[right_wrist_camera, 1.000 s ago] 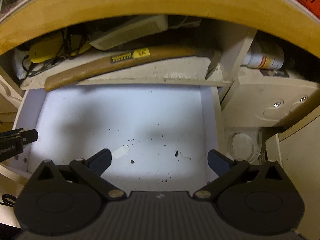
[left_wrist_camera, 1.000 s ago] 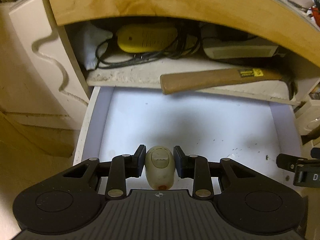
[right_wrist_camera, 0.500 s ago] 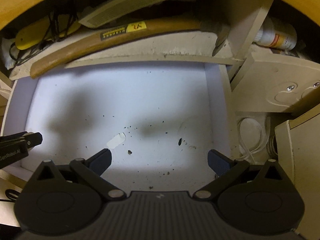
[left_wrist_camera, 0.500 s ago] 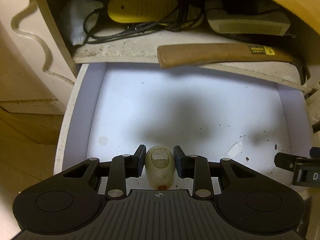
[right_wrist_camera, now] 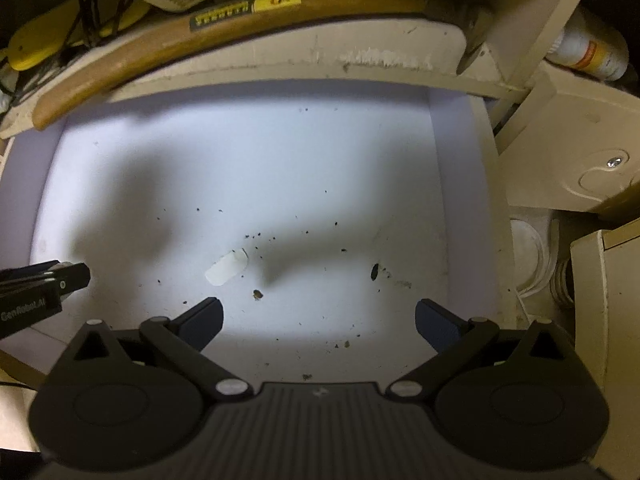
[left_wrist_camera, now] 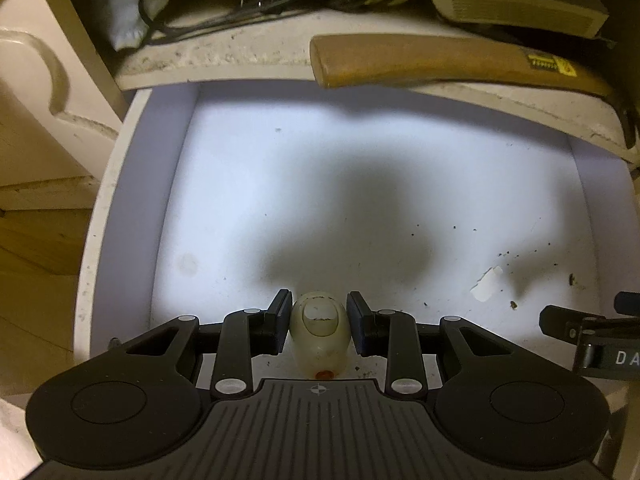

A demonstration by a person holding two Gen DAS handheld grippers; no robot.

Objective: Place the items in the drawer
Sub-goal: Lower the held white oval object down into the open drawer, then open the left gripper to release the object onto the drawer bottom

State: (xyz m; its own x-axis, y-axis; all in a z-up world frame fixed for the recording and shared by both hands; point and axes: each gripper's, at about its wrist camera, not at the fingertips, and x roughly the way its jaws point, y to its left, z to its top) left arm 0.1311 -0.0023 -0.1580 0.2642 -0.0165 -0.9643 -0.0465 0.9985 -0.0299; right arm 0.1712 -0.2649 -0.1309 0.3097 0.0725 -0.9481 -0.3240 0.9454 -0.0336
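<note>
Cream small device [left_wrist_camera: 319,334] gripped in left claw [left_wrist_camera: 319,322] above white drawer [left_wrist_camera: 132,208]
right claw [right_wrist_camera: 319,318] spread wide, holding nothing, over speckled drawer floor; hammer [left_wrist_camera: 440,62] on shelf behind

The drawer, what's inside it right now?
The drawer holds only dark crumbs and a white scrap. The left gripper and its cream item cover the near part.

Black left tool [left_wrist_camera: 319,316], ribbed base, silver pivot pins, 2 discs.
</note>
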